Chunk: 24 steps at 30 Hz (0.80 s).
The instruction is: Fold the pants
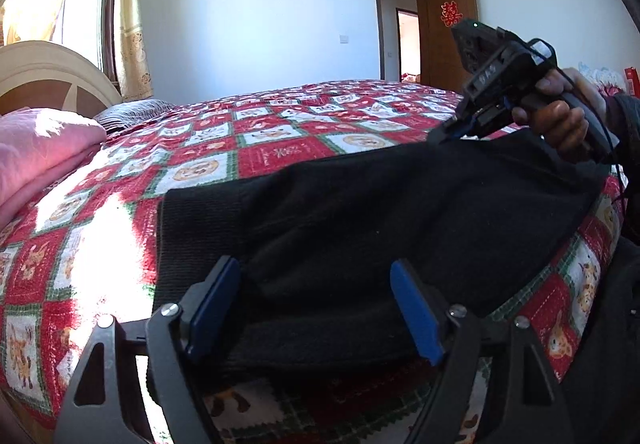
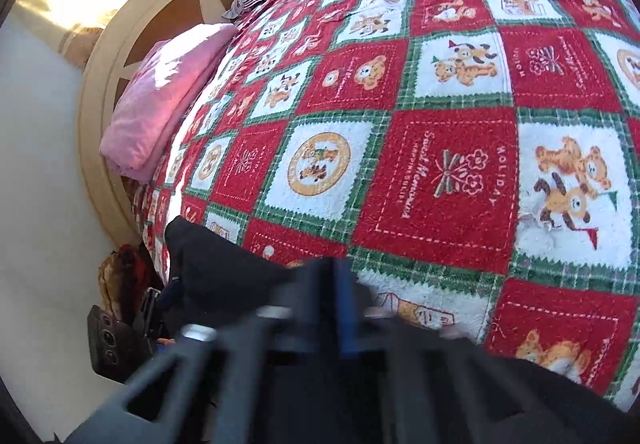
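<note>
Black pants (image 1: 380,212) lie across the near edge of the bed, on the red, white and green quilt (image 1: 280,132). My left gripper (image 1: 316,308) is open, its blue pads (image 1: 212,308) straddling the near edge of the pants without closing on it. My right gripper (image 1: 444,134) is held by a hand at the far right end of the pants and pinches the fabric there. In the right wrist view the right gripper (image 2: 344,308) is shut, blurred, with black pants (image 2: 216,268) around and below it.
A folded pink blanket (image 1: 44,152) and a striped pillow (image 1: 132,110) lie by the cream headboard (image 1: 52,72). A window with curtains is at the left. An open brown door (image 1: 448,28) is behind the bed. The left gripper body (image 2: 116,340) shows beside the bed.
</note>
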Tool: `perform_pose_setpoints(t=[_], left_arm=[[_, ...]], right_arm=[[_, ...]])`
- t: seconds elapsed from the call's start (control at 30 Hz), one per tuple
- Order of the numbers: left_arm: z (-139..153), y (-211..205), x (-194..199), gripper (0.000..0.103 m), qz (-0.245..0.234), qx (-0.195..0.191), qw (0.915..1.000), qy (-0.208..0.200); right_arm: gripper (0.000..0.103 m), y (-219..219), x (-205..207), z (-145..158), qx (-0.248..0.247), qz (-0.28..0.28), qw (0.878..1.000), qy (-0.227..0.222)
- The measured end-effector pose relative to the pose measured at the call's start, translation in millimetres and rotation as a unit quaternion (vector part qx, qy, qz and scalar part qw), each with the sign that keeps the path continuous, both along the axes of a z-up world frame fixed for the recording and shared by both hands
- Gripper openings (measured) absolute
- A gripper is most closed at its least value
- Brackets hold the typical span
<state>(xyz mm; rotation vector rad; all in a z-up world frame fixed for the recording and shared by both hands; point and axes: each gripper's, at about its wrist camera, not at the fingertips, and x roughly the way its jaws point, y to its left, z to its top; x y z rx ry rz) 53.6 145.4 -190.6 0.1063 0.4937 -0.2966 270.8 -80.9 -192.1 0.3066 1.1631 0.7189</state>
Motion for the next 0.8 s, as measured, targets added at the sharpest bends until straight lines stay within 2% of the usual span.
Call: perform_pose_setpoints(t=[0.07,0.1,0.13,0.2,0.27,0.37,0.43,0.47,0.5,0.53,0.57,0.7,0.8], left_arm=[[6,1,2,0.081,0.016,-0.004,0.9999,0.001],[7,2,3,0.084,0.027,-0.005,0.9996,0.0],[7,5,6,0.091,0.039,-0.005,0.9992,0.003],[2,11,11,0.094,0.051,-0.013,0.9986,0.009],[0,11,10,0.095,0.052,-0.011,0.9986,0.002],[-2,8,10,0.097,0.053,0.002,0.9986,0.001],[1,8,8,0.097,0.053,-0.002,0.9986,0.005],[3,10,7,0.097,0.054,-0.008,0.9985,0.006],[6,12,6,0.097,0.057,-0.013,0.9983,0.008],[10,13,6,0.097,0.059,-0.018,0.9981,0.006],[13,14,5,0.097,0.059,-0.023,0.998,0.003],[32,0,2,0.097,0.039,-0.035,0.9985,-0.01],[44,-21,3,0.097,0.007,-0.035,0.9992,-0.016]], right_arm=[[0.003,-2,-4,13,0.002,-0.008,1.0,-0.026],[0.003,-4,-7,22,0.007,-0.013,0.999,-0.041],[0.003,-5,-9,29,0.011,-0.02,0.998,-0.055],[0.003,-5,-7,32,0.003,-0.028,0.997,-0.065],[0.003,0,-7,27,-0.019,-0.03,0.997,-0.073],[0.003,4,-1,5,-0.049,-0.039,0.996,-0.061],[0.004,1,1,-5,-0.038,-0.035,0.998,-0.042],[0.011,-4,-1,-6,-0.034,-0.04,0.998,-0.044],[0.03,-9,-3,-4,-0.035,-0.044,0.997,-0.046],[0.038,-17,-8,-1,-0.034,-0.05,0.997,-0.049],[0.042,-29,-14,4,-0.034,-0.057,0.996,-0.056],[0.042,-79,-43,27,-0.048,-0.083,0.992,-0.087],[0.042,-138,-75,44,-0.057,-0.124,0.985,-0.101]])
